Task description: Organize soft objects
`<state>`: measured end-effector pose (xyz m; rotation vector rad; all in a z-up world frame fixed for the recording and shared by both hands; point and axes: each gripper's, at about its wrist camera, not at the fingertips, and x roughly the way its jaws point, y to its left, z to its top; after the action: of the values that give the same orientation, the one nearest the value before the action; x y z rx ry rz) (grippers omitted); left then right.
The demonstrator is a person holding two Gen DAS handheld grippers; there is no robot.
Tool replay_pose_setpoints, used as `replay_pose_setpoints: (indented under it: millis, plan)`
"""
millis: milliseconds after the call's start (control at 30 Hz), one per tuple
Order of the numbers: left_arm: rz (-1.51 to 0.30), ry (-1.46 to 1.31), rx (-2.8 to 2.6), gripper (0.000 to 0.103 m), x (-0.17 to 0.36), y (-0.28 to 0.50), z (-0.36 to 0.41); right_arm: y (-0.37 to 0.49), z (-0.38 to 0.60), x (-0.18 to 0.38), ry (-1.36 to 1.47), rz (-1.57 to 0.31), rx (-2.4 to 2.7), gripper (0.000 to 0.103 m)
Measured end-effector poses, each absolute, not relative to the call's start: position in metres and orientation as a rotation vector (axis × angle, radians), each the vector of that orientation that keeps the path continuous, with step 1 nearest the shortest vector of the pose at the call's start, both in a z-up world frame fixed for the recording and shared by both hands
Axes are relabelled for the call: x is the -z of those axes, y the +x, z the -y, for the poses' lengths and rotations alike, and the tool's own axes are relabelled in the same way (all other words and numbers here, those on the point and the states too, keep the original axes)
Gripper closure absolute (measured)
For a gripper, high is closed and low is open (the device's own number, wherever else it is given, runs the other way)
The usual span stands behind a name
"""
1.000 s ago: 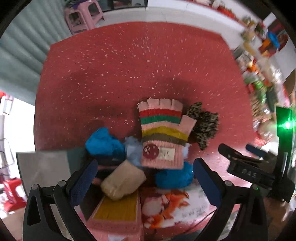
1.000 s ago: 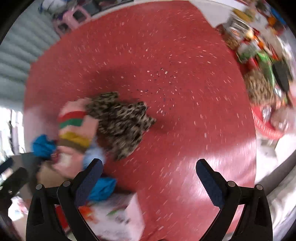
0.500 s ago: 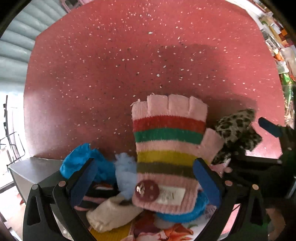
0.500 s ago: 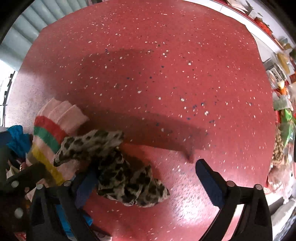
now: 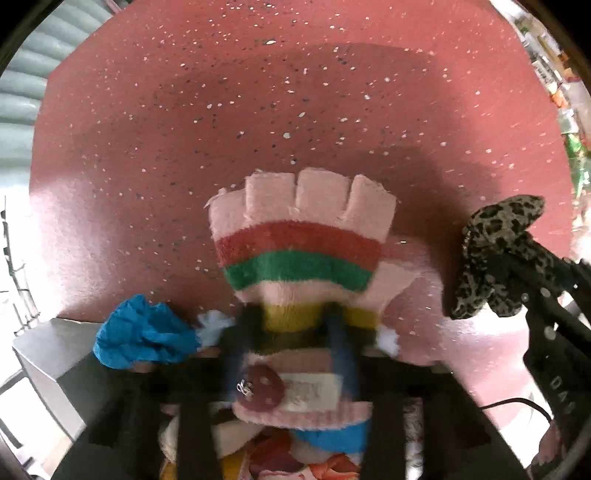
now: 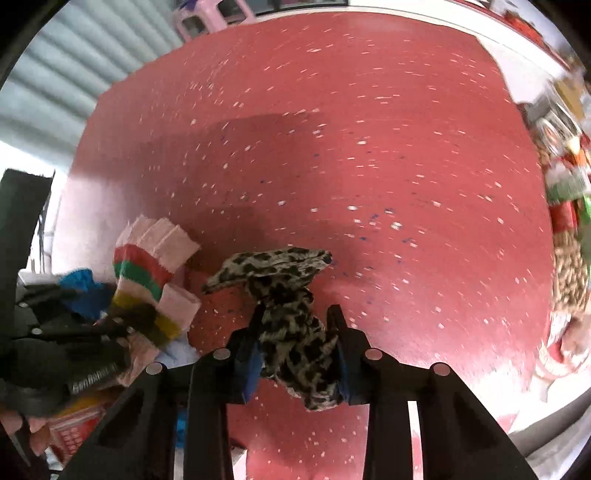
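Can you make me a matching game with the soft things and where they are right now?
Things:
1. striped glove
2. leopard-print cloth
3. blue cloth
4. pink stool

Places:
A. crumpled just left of the glove
B. pinched in the right gripper
C. far away at the edge of the red floor
D. pinched in the left gripper

Pairs: 1-D, 2-B, 3-A, 4-C

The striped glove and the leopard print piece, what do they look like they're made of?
Striped glove: looks like knitted yarn, fuzzy matte surface, with a dark red button, probably plastic. Leopard print piece: thin soft fabric, matte, crumpling and drooping; fibre unclear.
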<state>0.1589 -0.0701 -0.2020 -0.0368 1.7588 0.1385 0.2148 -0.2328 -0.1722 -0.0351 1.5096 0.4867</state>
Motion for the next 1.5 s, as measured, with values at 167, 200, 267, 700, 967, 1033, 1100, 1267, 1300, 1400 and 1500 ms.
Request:
replay_pose_setpoints:
  millis: [167, 200, 267, 700, 967, 1033, 1100, 1267, 1300, 1400, 1500]
  plan:
    - [-1.701, -0.115, -0.090, 0.090, 0.179, 0.155, 0.060, 0.214, 0.259, 0.161, 0.046, -1.512, -0.462, 0.069]
    - [-1.684, -0.133, -0.077, 0.091, 0.172, 0.153, 0.056, 0.207, 0.268, 0.157, 0.065, -1.511, -0.454, 0.069]
    - [-1.655, -0.150, -0.058, 0.091, 0.160, 0.150, 0.053, 0.199, 0.274, 0.155, 0.098, -1.517, -0.441, 0.069]
    - [-1.533, -0.217, -0.008, 0.091, 0.100, 0.141, 0.019, 0.199, 0.277, 0.142, 0.164, -1.515, -0.412, 0.069]
    - [-1.478, -0.223, 0.038, 0.091, 0.082, 0.145, 0.047, 0.200, 0.277, 0.149, 0.117, -1.515, -0.428, 0.038]
    - [-1.475, -0.223, 0.039, 0.091, 0.078, 0.139, 0.046, 0.203, 0.269, 0.157, 0.062, -1.493, -0.412, 0.022]
    - [-1.475, -0.225, 0.032, 0.091, 0.077, 0.135, 0.047, 0.208, 0.262, 0.168, 0.035, -1.504, -0.417, 0.022]
    - [-1.481, -0.234, 0.018, 0.091, 0.073, 0.124, 0.046, 0.217, 0.237, 0.195, -0.035, -1.535, -0.420, 0.023]
    - [-1.482, -0.234, 0.015, 0.091, 0.073, 0.122, 0.046, 0.218, 0.231, 0.199, -0.066, -1.534, -0.419, 0.030]
    - [-1.486, -0.229, 0.010, 0.091, 0.072, 0.116, 0.047, 0.216, 0.219, 0.207, -0.125, -1.556, -0.425, 0.061]
    - [-1.487, -0.222, 0.004, 0.091, 0.074, 0.113, 0.050, 0.212, 0.216, 0.207, -0.131, -1.564, -0.435, 0.074]
